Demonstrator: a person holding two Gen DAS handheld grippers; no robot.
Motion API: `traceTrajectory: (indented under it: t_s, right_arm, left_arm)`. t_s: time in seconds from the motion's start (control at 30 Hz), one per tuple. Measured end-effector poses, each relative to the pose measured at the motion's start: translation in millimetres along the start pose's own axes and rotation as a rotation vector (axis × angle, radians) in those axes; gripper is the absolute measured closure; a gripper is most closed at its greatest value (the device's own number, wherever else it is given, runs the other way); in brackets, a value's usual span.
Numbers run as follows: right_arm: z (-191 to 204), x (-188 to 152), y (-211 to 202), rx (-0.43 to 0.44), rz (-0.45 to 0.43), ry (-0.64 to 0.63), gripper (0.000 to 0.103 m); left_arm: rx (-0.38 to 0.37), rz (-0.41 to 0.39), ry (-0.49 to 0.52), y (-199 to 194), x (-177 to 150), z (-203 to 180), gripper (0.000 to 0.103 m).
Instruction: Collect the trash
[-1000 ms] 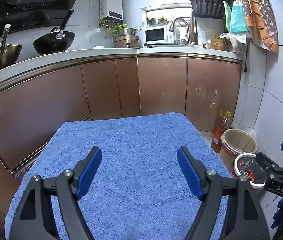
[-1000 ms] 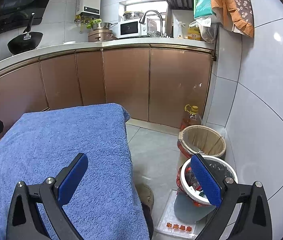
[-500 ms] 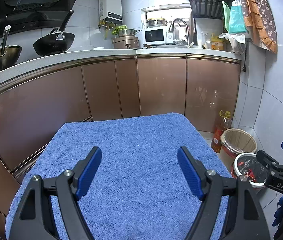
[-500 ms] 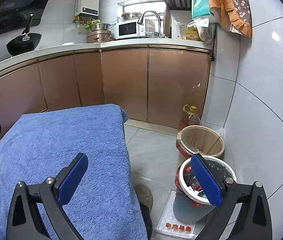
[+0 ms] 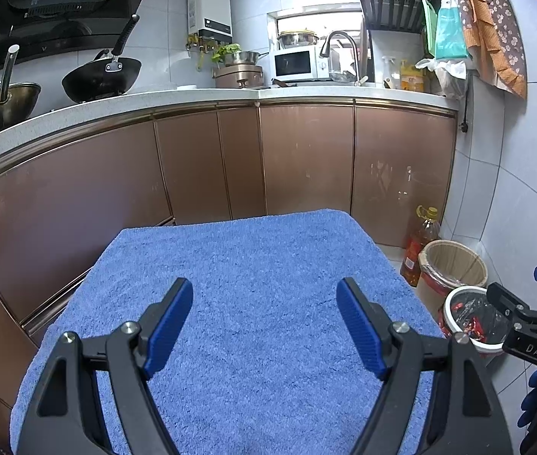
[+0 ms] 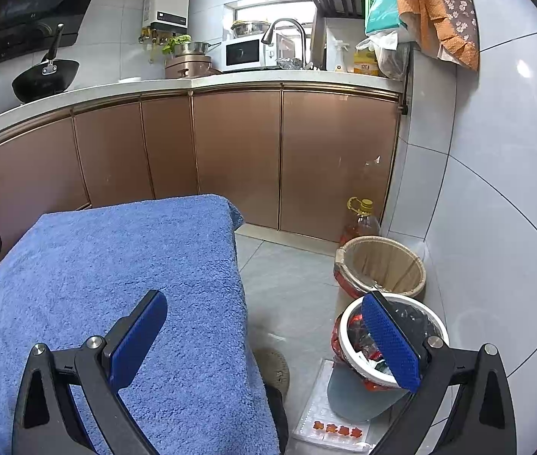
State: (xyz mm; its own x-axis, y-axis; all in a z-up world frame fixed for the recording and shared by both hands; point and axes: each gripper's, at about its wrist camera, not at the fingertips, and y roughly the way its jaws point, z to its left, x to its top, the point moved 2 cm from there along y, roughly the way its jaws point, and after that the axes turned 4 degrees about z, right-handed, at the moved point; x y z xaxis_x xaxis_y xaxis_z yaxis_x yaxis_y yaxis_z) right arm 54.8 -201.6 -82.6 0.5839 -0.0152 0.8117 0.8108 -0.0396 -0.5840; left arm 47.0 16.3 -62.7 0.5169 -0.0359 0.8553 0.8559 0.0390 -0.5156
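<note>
1. almost nothing has moved since a second ago: both grippers hang where they were, and the right-wrist view has crept only slightly toward the bins.
2. left gripper [image 5: 264, 326] is spread wide with nothing between its blue pads, hovering over the blue towel [image 5: 253, 265] at lower centre of its view.
3. right gripper [image 6: 264, 337] is also spread wide and empty, one pad over the towel's right edge, the other in front of the white bin [image 6: 437, 326] at lower right.
4. no loose trash shows on the towel; the only trash in sight is the red wrappers [image 5: 469, 326] already inside the white bin, on the floor beside the tan bin [image 6: 382, 269].
5. the bins lie to the right of both grippers and below towel level, so the right gripper is clearly nearer.
6. judging from this, collecting looks about finished, or the next piece is out of view.
</note>
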Motion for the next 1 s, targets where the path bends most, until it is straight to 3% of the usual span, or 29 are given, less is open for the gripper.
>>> traceTrajectory:
  t_s: [1.0]
  right_arm:
    - [0.3, -5.7, 5.6, -0.007, 0.009, -0.003, 0.0]
  left_arm:
    - [-0.016, 0.018, 0.006, 6.7, -2.8, 3.7, 0.026]
